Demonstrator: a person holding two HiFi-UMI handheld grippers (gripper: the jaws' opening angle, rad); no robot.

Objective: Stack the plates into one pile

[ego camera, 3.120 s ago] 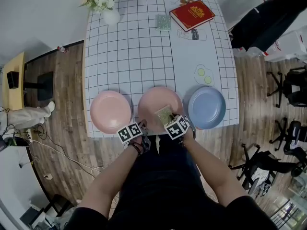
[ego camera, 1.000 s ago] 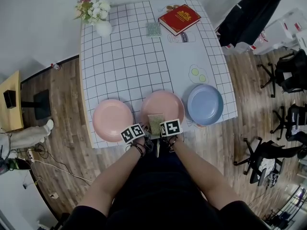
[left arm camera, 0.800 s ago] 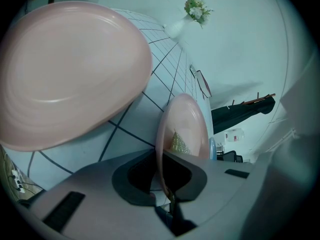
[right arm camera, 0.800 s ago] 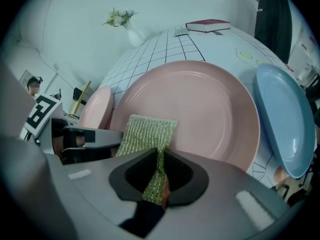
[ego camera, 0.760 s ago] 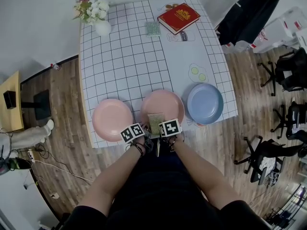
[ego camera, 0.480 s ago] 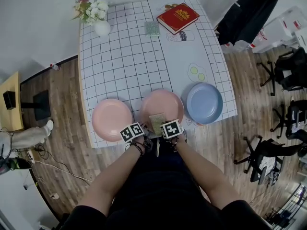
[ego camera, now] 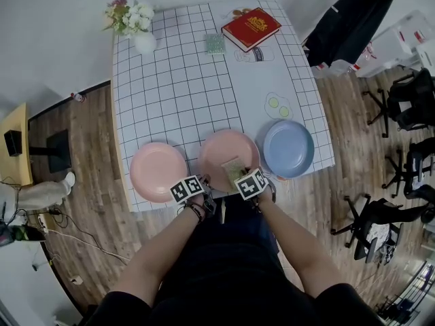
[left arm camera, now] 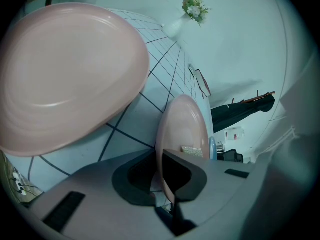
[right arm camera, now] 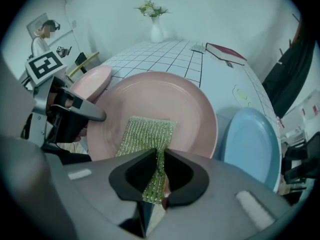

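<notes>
so we see left tool pinching middle plate rim, right tool clamping sponge; hard scrubbing could tip plate off bench.

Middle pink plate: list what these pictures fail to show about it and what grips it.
- Head view: marker cubes cover the jaws at the near rim of the middle pink plate.
- Left gripper view: the left gripper, clamped on that rim, hides whether the plate sits on the table.
- Right gripper view: the right gripper hides the near end of the scouring pad it holds.
- Head view: red book, title too small.
</notes>
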